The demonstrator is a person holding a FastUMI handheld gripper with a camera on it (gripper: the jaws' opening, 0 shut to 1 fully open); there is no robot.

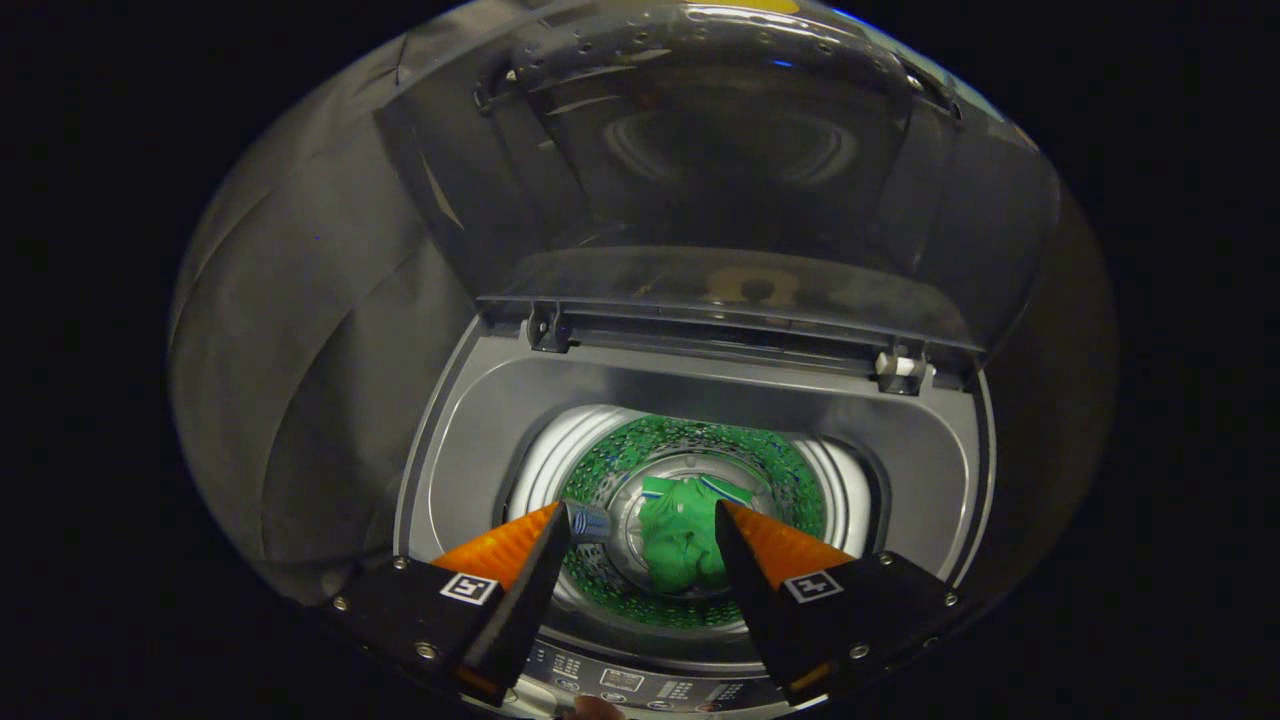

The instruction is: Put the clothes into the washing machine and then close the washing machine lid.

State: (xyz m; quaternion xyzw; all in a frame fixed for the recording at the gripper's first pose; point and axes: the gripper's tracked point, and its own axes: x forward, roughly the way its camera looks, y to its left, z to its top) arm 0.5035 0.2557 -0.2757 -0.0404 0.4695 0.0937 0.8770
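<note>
While the green garment (pixel 683 545) lies low in the drum (pixel 690 450), below and between my jaws, I log the gripper (pixel 640 535) open wide, holding nothing. Raised lid (pixel 720 180): straight ahead, beyond the tub, hinged along its far rim.
</note>
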